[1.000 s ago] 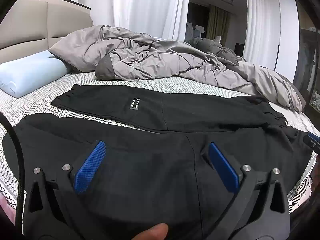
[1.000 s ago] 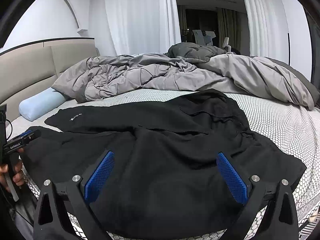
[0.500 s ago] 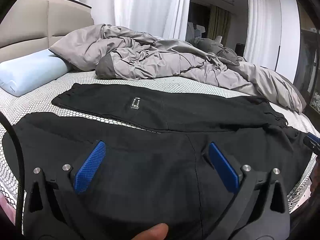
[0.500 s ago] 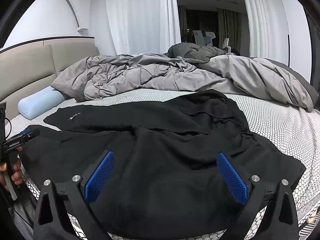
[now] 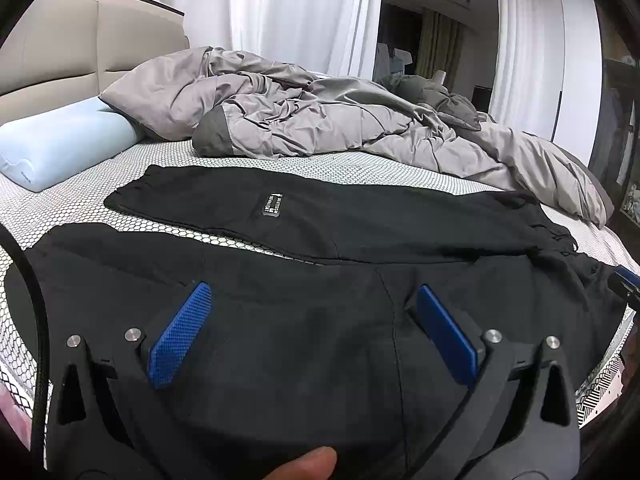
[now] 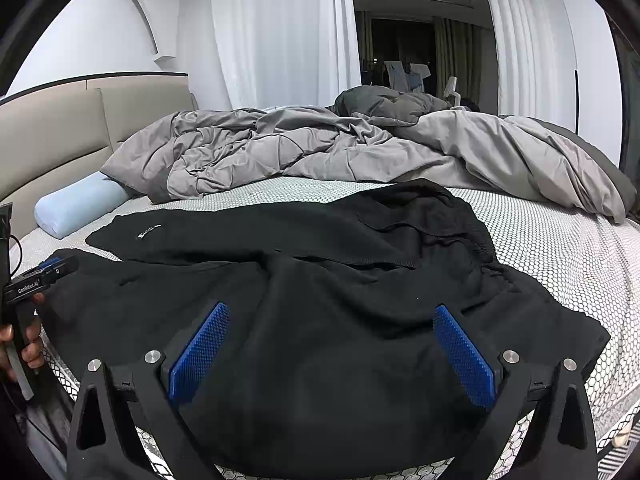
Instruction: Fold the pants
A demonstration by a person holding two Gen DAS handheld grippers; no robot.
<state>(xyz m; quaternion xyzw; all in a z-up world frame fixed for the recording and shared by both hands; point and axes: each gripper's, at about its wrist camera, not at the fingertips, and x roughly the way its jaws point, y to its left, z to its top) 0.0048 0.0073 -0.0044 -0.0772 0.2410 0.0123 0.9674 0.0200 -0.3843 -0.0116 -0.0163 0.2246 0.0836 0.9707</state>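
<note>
1. Pants, black, lie spread across the bed in front of me, one leg stretched out flat on the far side and the other leg running across the near edge under both my grippers; the waist end sits bunched toward the right.
2. Far left, a pale blue pillow rests against the headboard, well clear of the fabric, so it will not get in my way.
3. My left gripper hovers over the near leg with its blue pads wide apart, holding nothing.
4. A small label shows on the far leg; I judge it a handy mark for lining up the two legs.
5. My right gripper hangs over the waist end, likewise spread wide and empty.
6. A grey duvet lies heaped behind the pants, close to their far edge at the waist.
7. As I read it, the step in hand is seizing the near leg to lay it over the far one. To do it well, I should pinch the near hem edge at both ends, catch both fabric layers, lift evenly, and keep the cloth taut so the rumpled waist does not drag or fold crookedly.
</note>
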